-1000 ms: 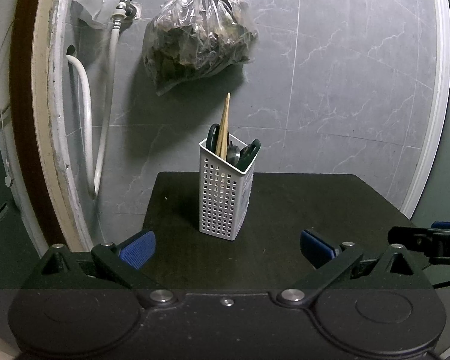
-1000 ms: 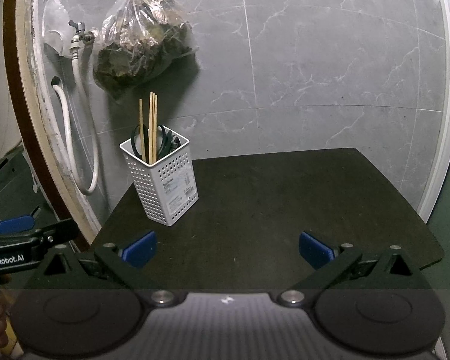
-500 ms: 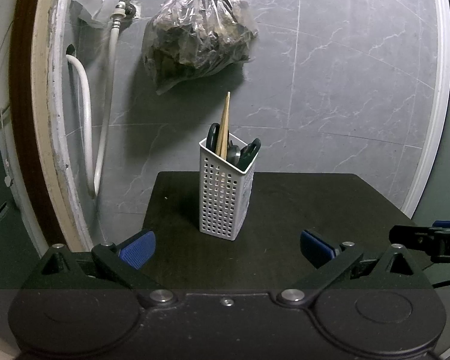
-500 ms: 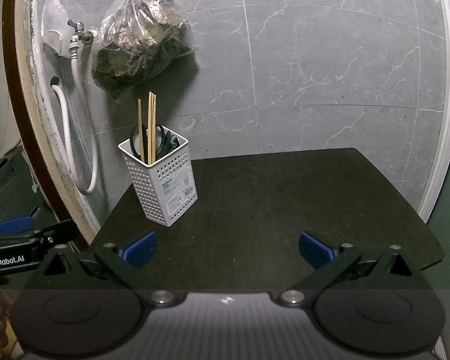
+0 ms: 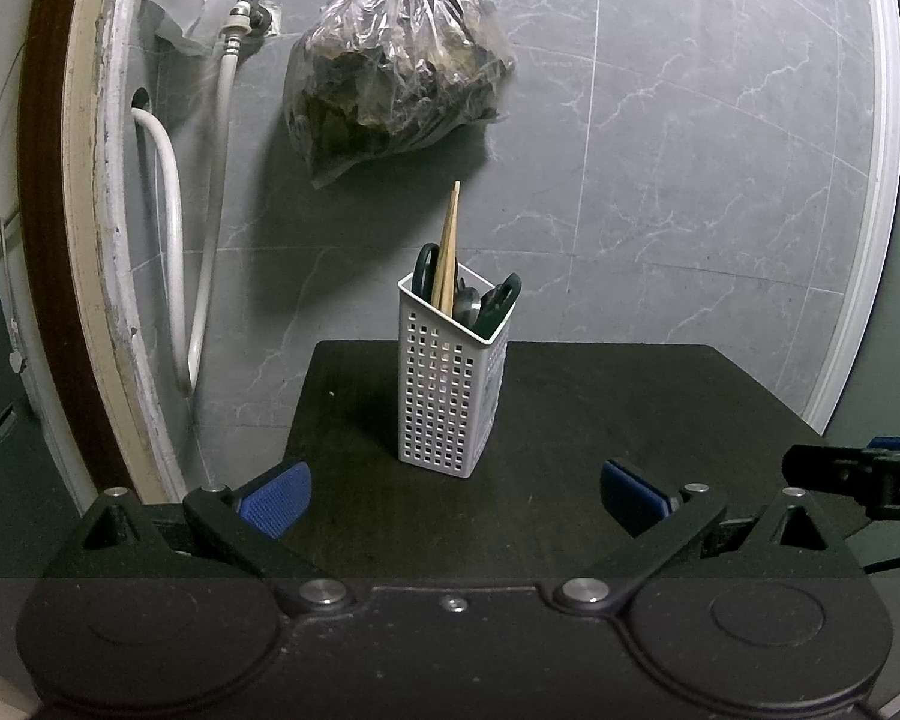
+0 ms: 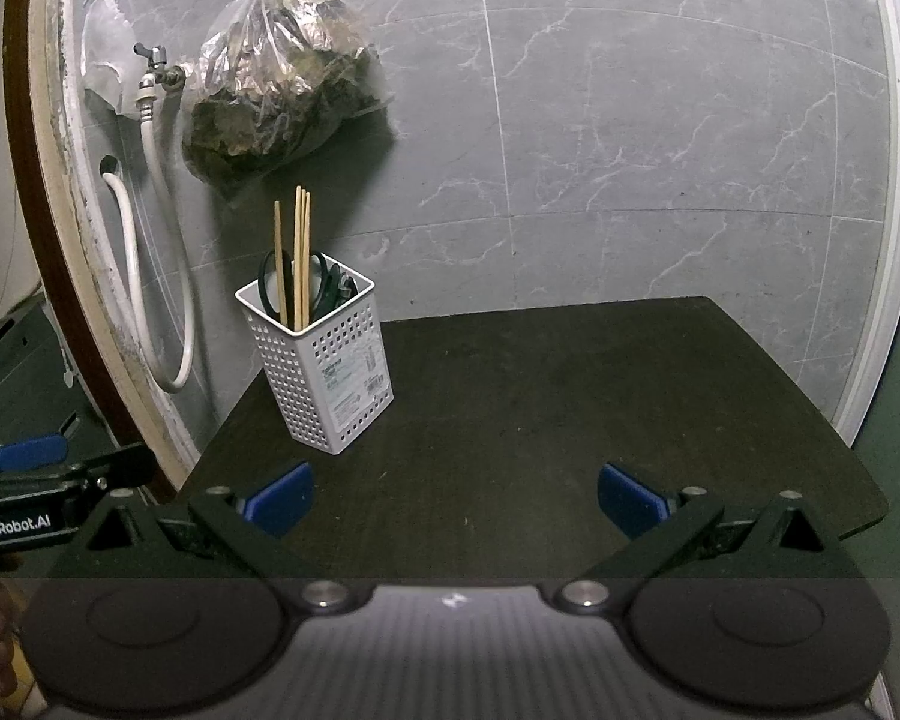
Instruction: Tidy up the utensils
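Standing upright on the dark table point(image 5: 600, 408), a white holder point(image 5: 450, 384) keeps chopsticks point(image 5: 448, 258) and dark-handled utensils.
Left gripper point(image 5: 453, 495) and right gripper point(image 6: 453, 495) both have fingers wide apart, holding nothing.

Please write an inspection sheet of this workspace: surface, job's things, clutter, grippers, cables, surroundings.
Surface: dark table, bare around the holder.
Job's things: white perforated holder upright near the back left corner, holding chopsticks and dark-handled scissors.
Clutter: nothing seen on the table.
Grippers: left gripper open, empty; right gripper open, empty.
Cables: one dark cable at the right edge.
Surroundings: grey tiled wall, hanging plastic bag, tap with white hose.
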The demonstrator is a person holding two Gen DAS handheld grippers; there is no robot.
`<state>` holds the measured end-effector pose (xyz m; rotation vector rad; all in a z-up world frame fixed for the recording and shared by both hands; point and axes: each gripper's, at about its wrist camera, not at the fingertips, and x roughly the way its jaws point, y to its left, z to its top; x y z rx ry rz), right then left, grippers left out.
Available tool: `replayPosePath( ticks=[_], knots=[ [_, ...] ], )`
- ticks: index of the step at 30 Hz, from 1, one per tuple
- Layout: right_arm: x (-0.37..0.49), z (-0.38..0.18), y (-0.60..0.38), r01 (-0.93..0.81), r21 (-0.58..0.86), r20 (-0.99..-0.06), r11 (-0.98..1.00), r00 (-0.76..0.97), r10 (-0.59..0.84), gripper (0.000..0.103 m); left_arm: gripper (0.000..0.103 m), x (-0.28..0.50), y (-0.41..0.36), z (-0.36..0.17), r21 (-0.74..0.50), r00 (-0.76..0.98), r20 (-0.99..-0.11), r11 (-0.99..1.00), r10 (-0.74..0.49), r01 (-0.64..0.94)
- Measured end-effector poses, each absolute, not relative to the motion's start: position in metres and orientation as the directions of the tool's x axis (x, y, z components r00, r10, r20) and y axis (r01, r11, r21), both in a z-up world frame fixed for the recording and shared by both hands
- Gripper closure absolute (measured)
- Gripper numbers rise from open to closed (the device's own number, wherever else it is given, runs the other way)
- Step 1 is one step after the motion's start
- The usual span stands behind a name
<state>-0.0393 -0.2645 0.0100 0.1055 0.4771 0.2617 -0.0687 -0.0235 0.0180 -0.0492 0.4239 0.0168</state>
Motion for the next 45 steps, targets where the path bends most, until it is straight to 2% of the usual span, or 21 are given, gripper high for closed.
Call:
replayPosePath(
  ticks=[45],
  knots=[
    [-0.0297, 0.0055, -0.2666, -0.215, 0.162, -0.45, 0.963, 0.853, 0.266, 0.0, 0.001, -0.0611, -0.0211, 0.0131, -0.047, 0.903, -0.43, 0.999, -0.003, -0.019]
  ],
)
